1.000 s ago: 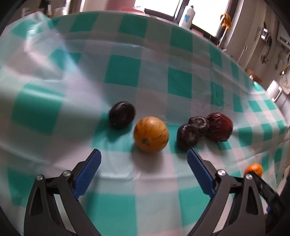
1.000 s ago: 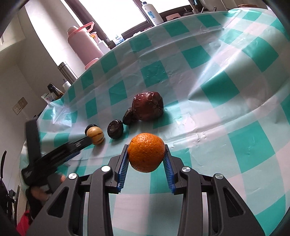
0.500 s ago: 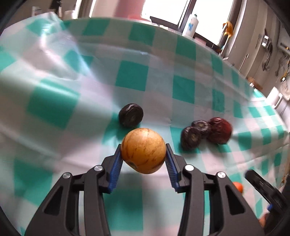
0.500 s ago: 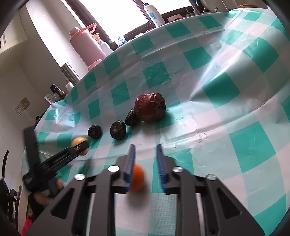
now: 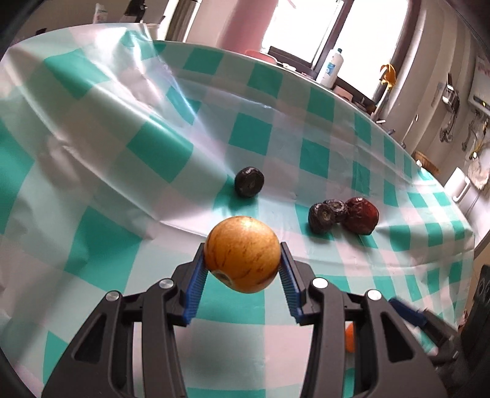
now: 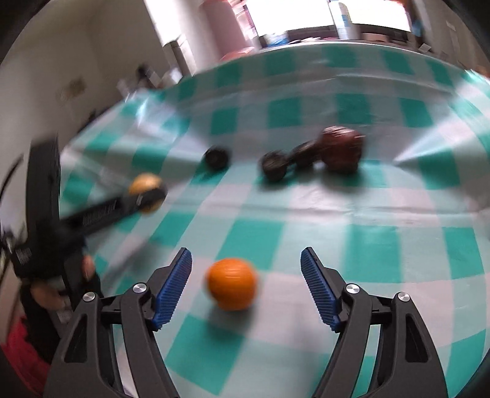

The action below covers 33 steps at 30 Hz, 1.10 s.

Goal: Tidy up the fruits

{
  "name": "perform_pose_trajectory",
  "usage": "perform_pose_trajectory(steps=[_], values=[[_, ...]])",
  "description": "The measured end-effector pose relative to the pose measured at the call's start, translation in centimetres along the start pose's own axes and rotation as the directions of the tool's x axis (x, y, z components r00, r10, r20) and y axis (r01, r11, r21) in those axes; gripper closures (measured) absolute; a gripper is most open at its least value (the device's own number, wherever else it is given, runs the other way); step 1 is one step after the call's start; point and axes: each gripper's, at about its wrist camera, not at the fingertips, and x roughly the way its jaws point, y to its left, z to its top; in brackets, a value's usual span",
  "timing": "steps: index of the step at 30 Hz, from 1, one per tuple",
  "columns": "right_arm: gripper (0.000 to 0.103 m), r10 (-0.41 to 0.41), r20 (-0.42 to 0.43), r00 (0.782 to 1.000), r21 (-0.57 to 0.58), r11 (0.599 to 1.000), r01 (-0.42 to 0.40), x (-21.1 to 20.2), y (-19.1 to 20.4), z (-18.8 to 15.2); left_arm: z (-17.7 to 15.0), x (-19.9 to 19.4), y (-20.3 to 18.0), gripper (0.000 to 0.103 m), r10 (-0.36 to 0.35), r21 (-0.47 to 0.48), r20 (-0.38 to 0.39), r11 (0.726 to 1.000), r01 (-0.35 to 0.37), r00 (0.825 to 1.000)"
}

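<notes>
My left gripper (image 5: 242, 260) is shut on a yellow-orange speckled fruit (image 5: 242, 253) and holds it above the checked tablecloth (image 5: 147, 147); it also shows in the right wrist view (image 6: 145, 191). My right gripper (image 6: 246, 272) is open, with an orange (image 6: 231, 283) lying on the cloth between its fingers. A lone dark round fruit (image 5: 249, 181) lies ahead. Two dark wrinkled fruits (image 5: 326, 212) touch a larger red-brown wrinkled fruit (image 5: 360, 214); the cluster also shows in the right wrist view (image 6: 340, 148).
A white bottle (image 5: 329, 65) and a pink jug (image 5: 242, 27) stand on the sill behind the table. The cloth is creased and raised at the far left (image 5: 144, 76). The table edge drops off at the right (image 5: 468, 242).
My left gripper closed on the yellow-orange fruit and lifted it off the cloth. My right gripper opened and let go of the orange, which now lies on the cloth.
</notes>
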Motion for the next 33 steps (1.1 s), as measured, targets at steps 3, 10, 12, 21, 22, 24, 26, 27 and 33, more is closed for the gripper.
perform_pose_trajectory(steps=[3,10,12,21,22,24,26,27,33], values=[[0.029,-0.085,-0.058,0.995,-0.146,0.986,0.076,1.2,3.3,-0.7,0.0,-0.2,1.1,0.058,0.000,-0.035,-0.009,0.999,0.000,1.000],[0.050,-0.170,-0.130,0.977,-0.193,0.971,0.143,2.8,4.0,-1.5,-0.1,-0.6,1.5,0.058,-0.029,-0.052,-0.013,0.998,0.029,0.999],[0.062,-0.175,-0.123,0.977,-0.170,0.974,0.153,2.7,3.5,-1.3,0.0,-0.7,1.3,0.058,-0.031,-0.040,-0.009,0.999,0.030,0.999],[0.066,-0.201,-0.049,0.978,-0.072,0.978,0.197,-0.7,3.1,-2.3,-0.6,-1.6,1.8,0.058,-0.083,-0.055,-0.004,0.995,0.083,0.997],[0.066,-0.200,-0.038,0.979,-0.064,0.978,0.197,-1.5,2.9,-2.6,-0.9,-2.1,1.7,0.058,-0.092,-0.047,0.002,0.995,0.092,0.996],[0.066,-0.196,-0.027,0.980,-0.055,0.979,0.195,-2.6,2.8,-3.1,-1.5,-3.1,1.5,0.058,-0.113,-0.033,0.018,0.993,0.114,0.993],[0.066,-0.192,-0.009,0.981,-0.047,0.980,0.191,-3.8,2.6,-3.8,-2.3,-4.1,1.3,0.058,-0.128,-0.023,0.030,0.991,0.129,0.991],[0.066,-0.188,0.000,0.982,-0.039,0.982,0.187,-4.5,2.4,-4.2,-3.0,-4.8,1.2,0.058,-0.143,-0.019,0.040,0.989,0.144,0.989],[0.066,-0.183,0.066,0.981,0.035,0.983,0.181,-8.4,0.7,-6.5,-5.8,-7.3,-0.6,0.058,-0.171,0.074,0.049,0.983,0.167,0.984]])
